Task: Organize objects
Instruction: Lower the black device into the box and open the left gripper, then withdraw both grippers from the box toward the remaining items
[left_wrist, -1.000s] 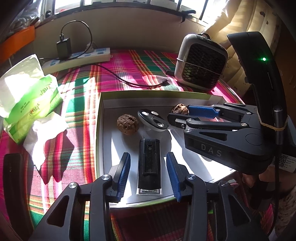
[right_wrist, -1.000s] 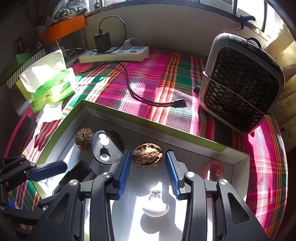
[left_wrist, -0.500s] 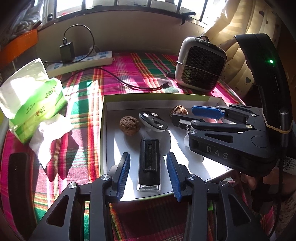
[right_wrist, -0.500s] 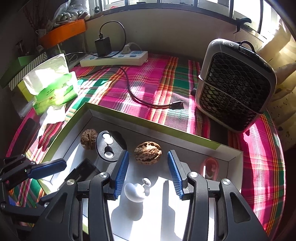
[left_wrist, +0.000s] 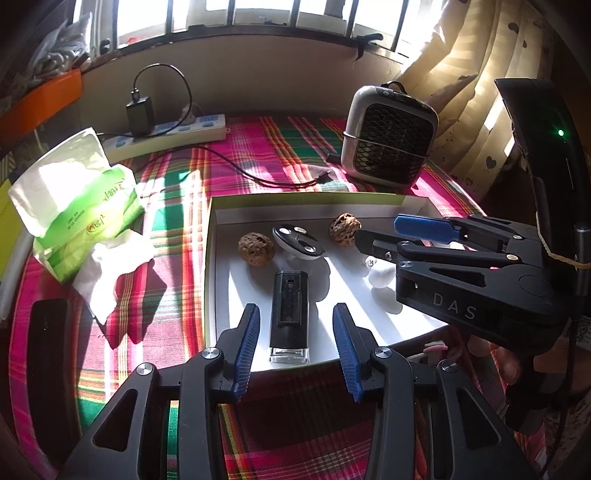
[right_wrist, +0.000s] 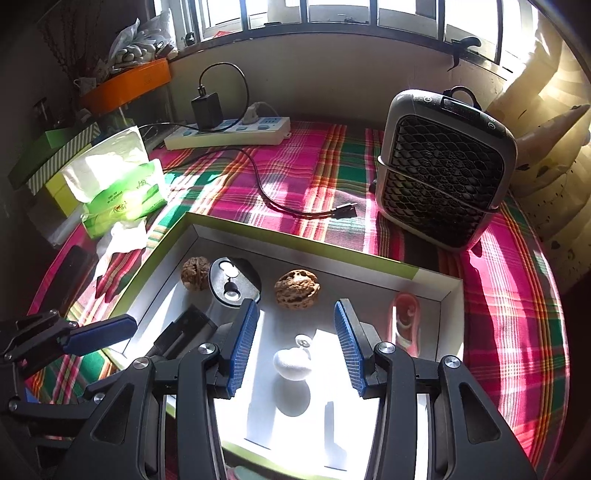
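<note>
A white tray with a green rim (left_wrist: 212, 258) (right_wrist: 314, 245) lies on the plaid cloth. It holds two walnuts (left_wrist: 256, 248) (left_wrist: 344, 228), a round black-and-white disc (left_wrist: 297, 242), a black rectangular device (left_wrist: 290, 312), a white knob (right_wrist: 293, 363) and a pink item (right_wrist: 405, 319). My left gripper (left_wrist: 295, 314) hangs open above the black device without touching it. My right gripper (right_wrist: 295, 310) is open over the white knob, with one walnut (right_wrist: 296, 288) just past its tips. It shows in the left wrist view as the right gripper (left_wrist: 376, 232). Nothing is held.
A small grey fan heater (right_wrist: 443, 177) stands behind the tray on the right. A power strip (right_wrist: 229, 134) with a charger, its loose cable (right_wrist: 295, 208), a green tissue pack (left_wrist: 77, 206) and a dark phone (left_wrist: 50, 325) lie to the left. A person's hand (left_wrist: 506, 365) holds the right gripper.
Both grippers have drawn back and up from the tray. The walnut that sat between the right gripper's pads now lies beyond its tips, and the right jaws stand a little wider.
</note>
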